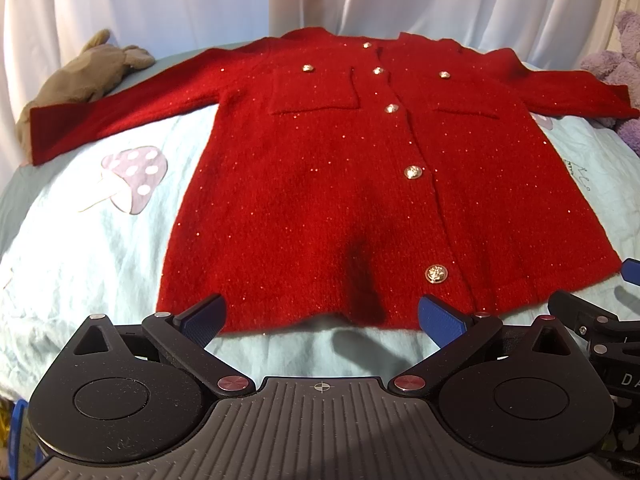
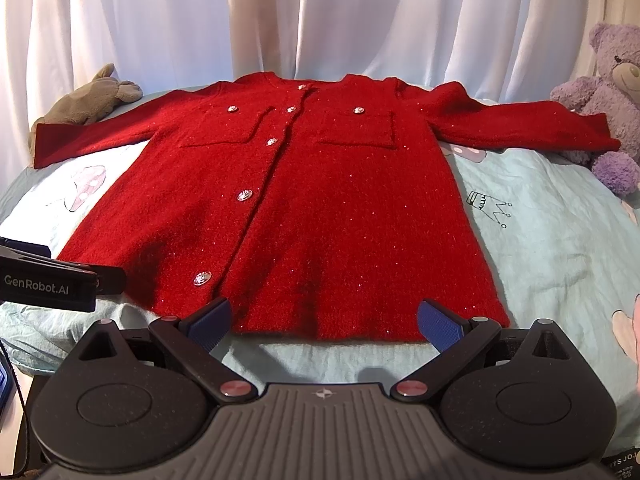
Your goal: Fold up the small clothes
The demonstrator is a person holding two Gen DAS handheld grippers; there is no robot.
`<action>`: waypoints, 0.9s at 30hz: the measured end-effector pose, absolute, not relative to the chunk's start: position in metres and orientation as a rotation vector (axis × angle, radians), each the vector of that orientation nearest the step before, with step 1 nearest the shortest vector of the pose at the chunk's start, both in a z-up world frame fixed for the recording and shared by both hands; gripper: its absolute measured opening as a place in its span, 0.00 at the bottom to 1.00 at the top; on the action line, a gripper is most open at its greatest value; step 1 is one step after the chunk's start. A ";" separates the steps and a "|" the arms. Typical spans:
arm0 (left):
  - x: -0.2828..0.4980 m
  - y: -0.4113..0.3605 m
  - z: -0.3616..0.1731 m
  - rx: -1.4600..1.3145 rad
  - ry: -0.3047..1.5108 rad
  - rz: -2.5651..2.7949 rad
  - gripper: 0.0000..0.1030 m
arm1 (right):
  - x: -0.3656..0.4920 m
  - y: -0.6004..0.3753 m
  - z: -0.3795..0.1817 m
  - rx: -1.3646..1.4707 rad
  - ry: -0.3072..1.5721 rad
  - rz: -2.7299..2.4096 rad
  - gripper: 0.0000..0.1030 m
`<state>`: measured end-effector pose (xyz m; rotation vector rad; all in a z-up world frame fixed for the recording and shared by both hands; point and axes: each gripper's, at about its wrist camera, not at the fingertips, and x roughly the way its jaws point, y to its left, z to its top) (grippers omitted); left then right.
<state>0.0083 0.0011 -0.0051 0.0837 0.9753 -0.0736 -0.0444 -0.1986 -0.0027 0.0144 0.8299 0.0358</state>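
A red sparkly knit cardigan with gold buttons and two chest pockets lies flat, front up, sleeves spread to both sides, on a pale blue printed sheet. It also shows in the right wrist view. My left gripper is open and empty, just short of the left part of the hem. My right gripper is open and empty, just short of the right part of the hem. The right gripper's body shows at the right edge of the left wrist view.
A grey plush toy lies by the left sleeve's end. A purple teddy bear sits by the right sleeve's end. White curtains hang behind the bed. The sheet has mushroom and crown prints.
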 end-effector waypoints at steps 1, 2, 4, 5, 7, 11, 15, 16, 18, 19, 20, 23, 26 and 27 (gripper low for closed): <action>0.008 0.001 -0.005 0.084 0.976 -0.073 1.00 | -0.045 -0.199 -0.003 0.014 0.830 0.036 0.96; 0.008 0.001 -0.005 0.084 0.977 -0.073 1.00 | -0.045 -0.199 -0.003 0.014 0.830 0.037 0.96; 0.007 0.001 -0.006 0.084 0.978 -0.073 1.00 | -0.045 -0.199 -0.003 0.014 0.830 0.039 0.96; 0.007 0.001 -0.006 0.084 0.980 -0.073 1.00 | -0.045 -0.199 -0.004 0.014 0.830 0.039 0.96; 0.008 0.001 -0.006 0.083 0.983 -0.072 1.00 | -0.045 -0.198 -0.004 0.010 0.829 0.035 0.96; 0.010 0.001 -0.006 0.084 0.988 -0.074 1.00 | -0.044 -0.199 -0.003 0.014 0.826 0.034 0.96; 0.012 0.000 -0.006 0.088 0.994 -0.078 1.00 | -0.044 -0.200 -0.003 0.027 0.825 0.040 0.96; 0.012 0.000 -0.006 0.088 0.995 -0.078 1.00 | -0.044 -0.200 -0.003 0.030 0.827 0.041 0.96; 0.013 0.001 -0.007 0.087 1.000 -0.078 1.00 | -0.042 -0.201 -0.004 0.034 0.833 0.040 0.96; 0.014 0.001 -0.007 0.087 1.001 -0.078 1.00 | -0.042 -0.202 -0.005 0.036 0.836 0.039 0.96; 0.014 0.001 -0.007 0.087 1.003 -0.078 1.00 | -0.042 -0.202 -0.006 0.038 0.838 0.038 0.96; 0.015 0.002 -0.009 0.086 1.011 -0.076 1.00 | -0.040 -0.202 -0.007 0.043 0.843 0.040 0.96; 0.016 0.003 -0.009 0.083 1.016 -0.073 1.00 | -0.038 -0.201 -0.008 0.042 0.852 0.044 0.96; 0.017 0.003 -0.009 0.082 1.017 -0.071 1.00 | -0.038 -0.200 -0.009 0.041 0.854 0.044 0.96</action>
